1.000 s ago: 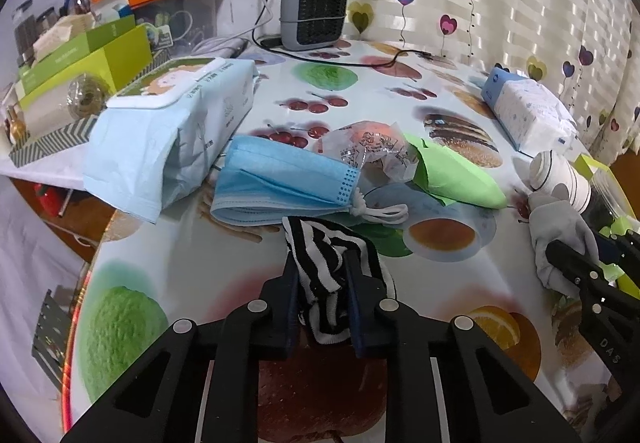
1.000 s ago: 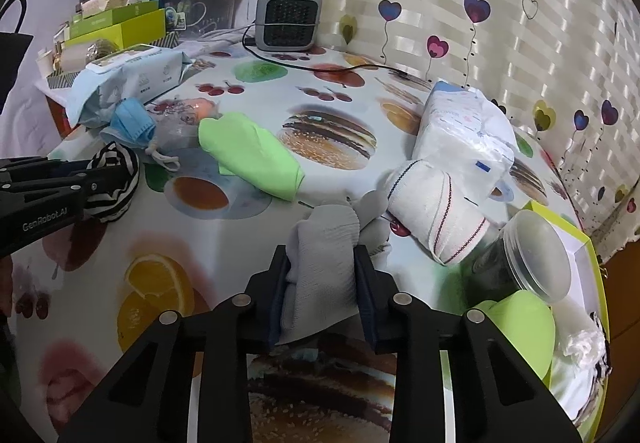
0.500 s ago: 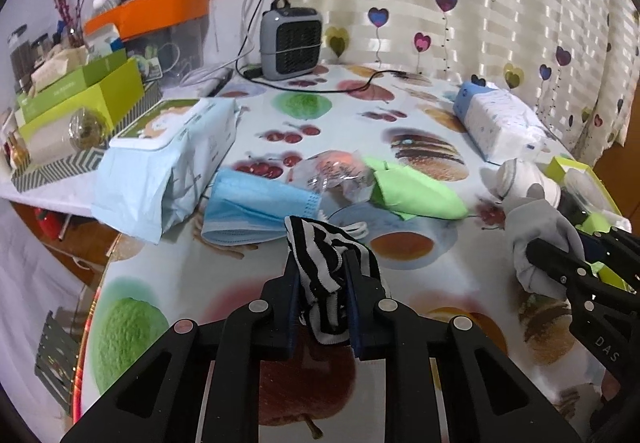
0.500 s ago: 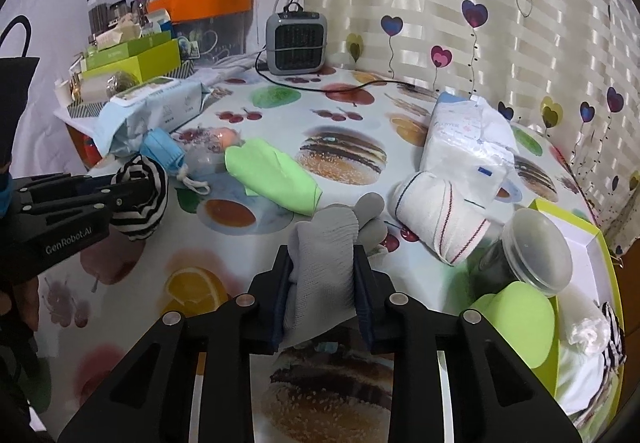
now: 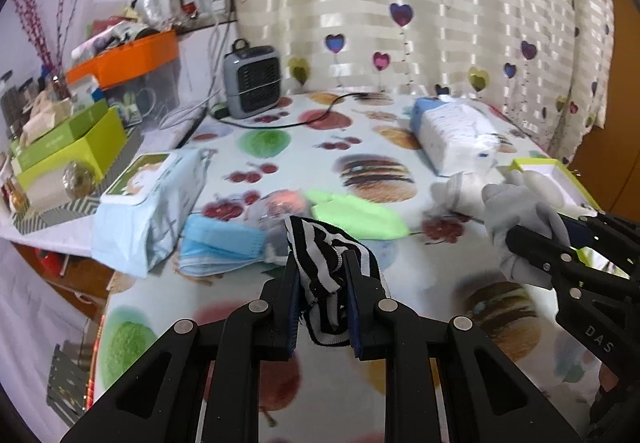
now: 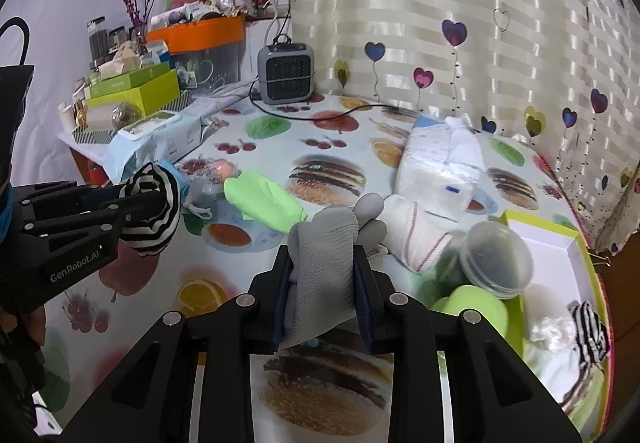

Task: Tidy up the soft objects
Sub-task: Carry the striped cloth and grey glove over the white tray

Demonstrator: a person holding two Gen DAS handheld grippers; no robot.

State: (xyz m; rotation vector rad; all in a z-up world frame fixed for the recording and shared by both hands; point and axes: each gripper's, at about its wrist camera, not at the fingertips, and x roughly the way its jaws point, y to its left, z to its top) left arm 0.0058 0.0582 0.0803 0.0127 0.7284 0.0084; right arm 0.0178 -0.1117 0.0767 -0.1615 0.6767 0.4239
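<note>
Above the fruit-print table [image 6: 328,131], the left hand-held gripper [image 5: 322,297] was clamped on a striped sock [image 5: 326,263], and the right hand-held gripper [image 6: 322,301] pinched a grey glove [image 6: 328,243]. Both hung clear of the cloth. At near right sat the green box [image 6: 560,229], already crowded; a clear jar [image 6: 496,259] leaned at its edge and could be knocked by a low drop.

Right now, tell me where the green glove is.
The green glove lies mid-table in the right wrist view, between the blue mask and the burger print.
</note>
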